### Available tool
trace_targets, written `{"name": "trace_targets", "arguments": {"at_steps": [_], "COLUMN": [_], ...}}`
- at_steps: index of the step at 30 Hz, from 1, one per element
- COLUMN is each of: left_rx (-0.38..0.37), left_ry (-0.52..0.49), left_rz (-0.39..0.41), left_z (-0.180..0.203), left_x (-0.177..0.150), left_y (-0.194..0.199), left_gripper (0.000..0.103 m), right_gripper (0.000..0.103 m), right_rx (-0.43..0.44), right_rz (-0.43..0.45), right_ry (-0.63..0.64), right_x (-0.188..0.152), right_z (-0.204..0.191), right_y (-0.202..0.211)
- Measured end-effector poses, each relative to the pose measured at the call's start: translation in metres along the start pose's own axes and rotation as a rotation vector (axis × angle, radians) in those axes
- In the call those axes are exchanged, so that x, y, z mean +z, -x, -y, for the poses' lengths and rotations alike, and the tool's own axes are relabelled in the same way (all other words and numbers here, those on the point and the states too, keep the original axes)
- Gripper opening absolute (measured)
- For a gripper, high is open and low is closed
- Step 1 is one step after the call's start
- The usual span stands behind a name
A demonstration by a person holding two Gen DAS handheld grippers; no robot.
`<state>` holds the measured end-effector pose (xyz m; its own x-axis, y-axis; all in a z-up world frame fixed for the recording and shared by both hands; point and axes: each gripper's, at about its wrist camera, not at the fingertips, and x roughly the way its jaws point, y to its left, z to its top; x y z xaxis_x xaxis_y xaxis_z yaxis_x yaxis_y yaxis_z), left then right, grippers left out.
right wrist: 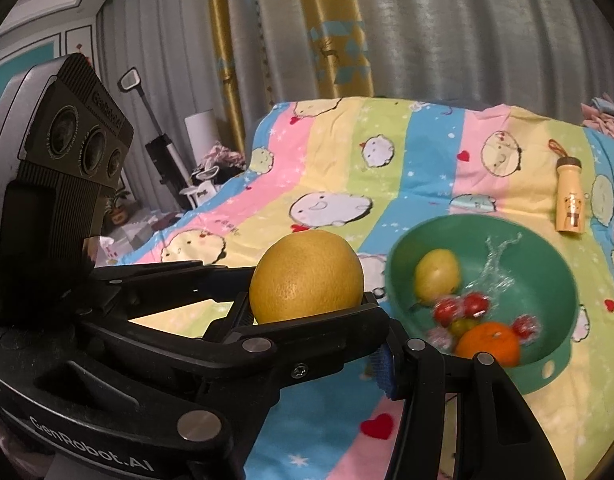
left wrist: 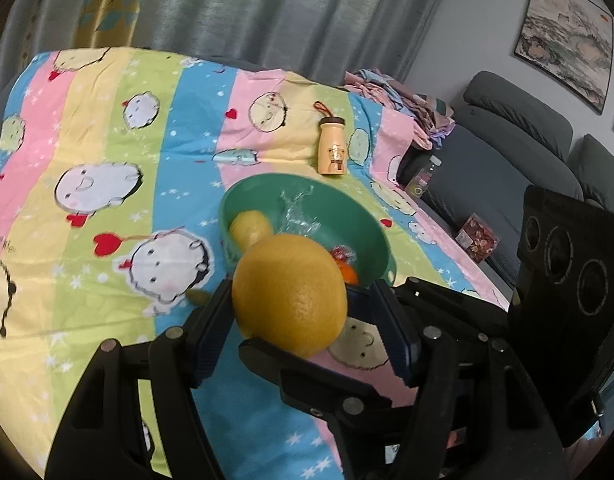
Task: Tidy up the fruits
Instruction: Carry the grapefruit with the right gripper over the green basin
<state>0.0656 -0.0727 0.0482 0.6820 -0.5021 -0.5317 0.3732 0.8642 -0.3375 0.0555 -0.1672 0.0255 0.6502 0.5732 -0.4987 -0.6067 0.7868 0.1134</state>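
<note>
A large yellow grapefruit [left wrist: 291, 296] [right wrist: 307, 276] hangs above the striped cartoon cloth [left wrist: 107, 152], just short of a green bowl [left wrist: 307, 180] [right wrist: 547, 364]. My left gripper [left wrist: 301, 286] is shut on it, one finger on each side. My right gripper [right wrist: 307, 300] comes in from the right and crosses the left one. It is shut on the same fruit, though its left finger is mostly hidden. In the bowl lie a pale lemon [right wrist: 437, 274], an orange [right wrist: 489, 342], small red fruits [right wrist: 459, 308] and crumpled clear wrap [right wrist: 503, 264].
A beige bear-print bottle [left wrist: 333, 146] [right wrist: 571, 200] lies on the cloth behind the bowl. A grey sofa [left wrist: 507, 140], a patterned box [left wrist: 477, 238] and a heap of cloth [left wrist: 403, 100] are to the right. Curtains hang behind, and clutter fills the far left of the right wrist view.
</note>
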Motion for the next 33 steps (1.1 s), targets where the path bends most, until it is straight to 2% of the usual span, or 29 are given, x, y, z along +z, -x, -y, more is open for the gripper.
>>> {"name": "trace_targets", "arguments": {"at_steps": [7, 17, 23, 33], "left_rx": [-0.017, -0.085, -0.095, -0.102], "left_ry": [-0.047, -0.146, -0.138, -0.072], "left_rz": [0.000, -0.050, -0.108, -0.191], "left_z": [0.021, 0.064, 0.066, 0.050], "left_x": [0.027, 0.078, 0.083, 0.071], "left_y": [-0.013, -0.060, -0.086, -0.130], "left_gripper": [0.067, 0.067, 0.067, 0.067], "right_gripper": [0.056, 0.056, 0.056, 0.056], "right_rx": [-0.027, -0.094, -0.104, -0.108], "right_rz": [0.045, 0.115, 0.097, 0.018], "right_ry": [-0.016, -0.082, -0.145, -0.223], "right_x": [0.017, 0.041, 0.037, 0.020], "right_z": [0.024, 0.084, 0.111, 0.140], "right_y": [0.015, 0.038, 0.034, 0.005]}}
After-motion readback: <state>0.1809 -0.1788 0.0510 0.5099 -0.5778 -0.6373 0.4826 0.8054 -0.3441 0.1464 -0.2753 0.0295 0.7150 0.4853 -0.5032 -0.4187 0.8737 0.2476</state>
